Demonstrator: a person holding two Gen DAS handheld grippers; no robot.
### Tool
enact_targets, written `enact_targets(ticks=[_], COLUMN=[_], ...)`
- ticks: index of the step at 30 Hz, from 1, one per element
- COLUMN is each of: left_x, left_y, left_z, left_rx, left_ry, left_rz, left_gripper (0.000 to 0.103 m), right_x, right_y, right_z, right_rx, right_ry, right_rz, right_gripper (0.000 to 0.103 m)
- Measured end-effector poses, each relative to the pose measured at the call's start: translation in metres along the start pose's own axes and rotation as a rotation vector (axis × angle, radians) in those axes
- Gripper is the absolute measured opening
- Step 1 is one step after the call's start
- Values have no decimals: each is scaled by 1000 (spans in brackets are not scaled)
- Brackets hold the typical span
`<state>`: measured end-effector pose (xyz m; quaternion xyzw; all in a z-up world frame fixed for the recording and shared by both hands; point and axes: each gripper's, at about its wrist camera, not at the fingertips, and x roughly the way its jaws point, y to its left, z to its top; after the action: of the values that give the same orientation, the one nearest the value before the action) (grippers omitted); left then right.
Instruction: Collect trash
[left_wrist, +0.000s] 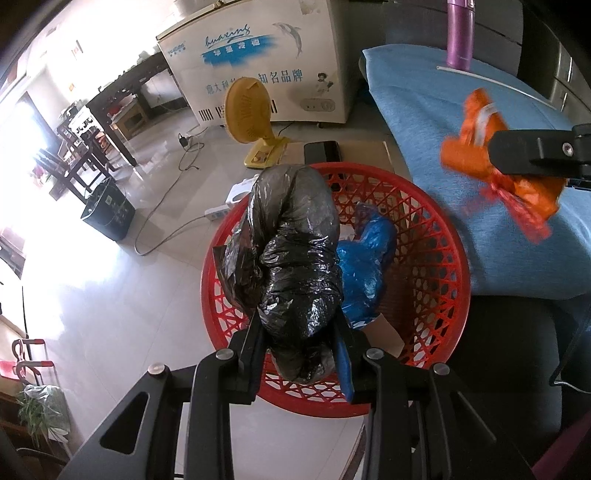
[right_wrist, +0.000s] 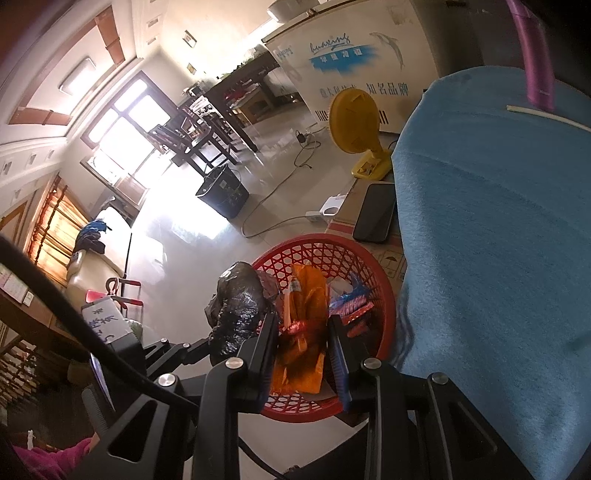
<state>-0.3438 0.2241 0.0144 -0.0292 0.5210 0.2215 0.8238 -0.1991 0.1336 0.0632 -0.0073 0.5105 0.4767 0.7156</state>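
A: Status check, left side first. The left claw is clamped on a crumpled black plastic bag, which hangs directly over the red basket. The bag is not released; its upper end sticks up past the far rim.

B: Anything already in the basket?

A: Yes. Just right of the left claw, inside the basket, lies a crumpled blue plastic bag. Something pale shows beside it and a flat tan piece beneath; I cannot identify either.

B: And the right side?

A: The right claw is closed on an orange wrapper, held over the basket too, beside the black bag. Below it, inside, there is some red-and-blue packaging, too small to name.

B: So progress?

A: My reading: some pieces are collected, two are at the drop point, both still gripped. Remaining: open both claws over the basket. To the right of the claws the blue cushion shows only a thin white strip and a purple bottle behind it; whether those count as trash I cannot tell.
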Motion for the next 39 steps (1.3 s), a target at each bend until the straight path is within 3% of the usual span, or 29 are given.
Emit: enact_targets(ticks=[11, 15, 22, 33, 39], left_x=[-4, -8, -16, -28, -39], left_y=[-3, -6, -18, -27, -36], left_z=[2, 3, 7, 18, 28], left_rx=[11, 15, 44, 52, 75], left_ry=[-6, -14, -31, -49, -86], left_rz=[0, -1, -3, 20, 32], left_gripper=[38, 51, 60, 62, 72], right_x=[-6, -10, -19, -32, -47], right_y=[-1, -6, -14, -24, -34], right_z=[1, 0, -2, -3, -5], right_rx=[16, 33, 62, 84, 98], right_ry=[-27, -35, -49, -88, -135], right_rz=[34, 35, 37, 10, -17], right_gripper=[31, 31, 31, 31, 33])
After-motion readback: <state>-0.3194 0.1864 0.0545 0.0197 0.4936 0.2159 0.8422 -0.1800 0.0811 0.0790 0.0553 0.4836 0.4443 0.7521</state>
